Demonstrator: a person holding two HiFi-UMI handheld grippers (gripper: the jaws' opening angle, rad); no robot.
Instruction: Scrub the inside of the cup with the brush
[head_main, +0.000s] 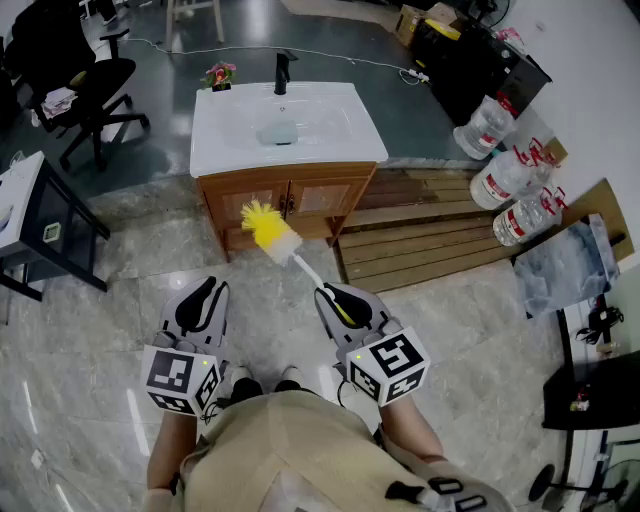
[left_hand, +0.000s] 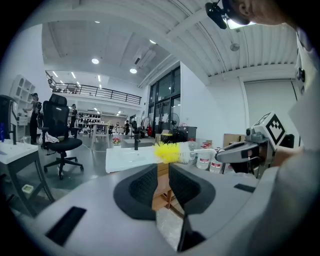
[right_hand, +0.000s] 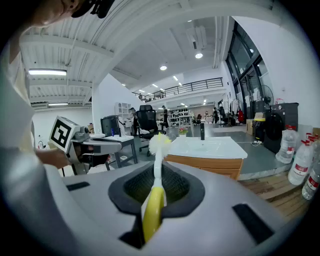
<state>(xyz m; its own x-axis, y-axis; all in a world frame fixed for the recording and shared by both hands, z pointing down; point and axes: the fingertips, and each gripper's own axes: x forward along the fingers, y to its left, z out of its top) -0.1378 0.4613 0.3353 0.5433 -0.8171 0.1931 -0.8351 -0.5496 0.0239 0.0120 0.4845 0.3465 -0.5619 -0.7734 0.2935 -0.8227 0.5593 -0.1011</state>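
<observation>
person: A tan top (head_main: 270, 440) is seen at the bottom of the head view. Two dark shoes (head_main: 262, 383) are seen just past it.
left tool (head_main: 207, 291): It is held out in front, tipped a little down. Its jaws are closed down to a thin slit. Nothing is held in them.
right tool (head_main: 332, 294): It is held out beside the left tool, but the two are kept apart. Its jaws are closed tight on the yellow handle of the brush.
brush (head_main: 283, 243): It is gripped by its handle in the right tool. Its white stem is pointed away and across to the left. Its fluffy yellow head is seen in front of the cabinet doors. In the left gripper view it is seen ahead of the left tool, and it is not touched by it.
floor (head_main: 120, 300): It is made of pale, shiny stone tiles.
cabinet (head_main: 300, 195): It is made of brown wood with two doors. It is stood on the floor straight ahead.
sink (head_main: 230, 130): This white top with a bowl in it is laid on the cabinet.
tap (head_main: 283, 72): This black tap is fixed at the back of the sink.
flowers (head_main: 218, 75): A small bunch is set at the sink's back left corner.
pallet (head_main: 430, 225): These wood slats are laid on the floor, just right of the cabinet.
bottles (head_main: 505, 180): Three big clear water bottles are kept at the pallet's far end.
chair (head_main: 95, 85): A black office chair is parked far off to the left.
</observation>
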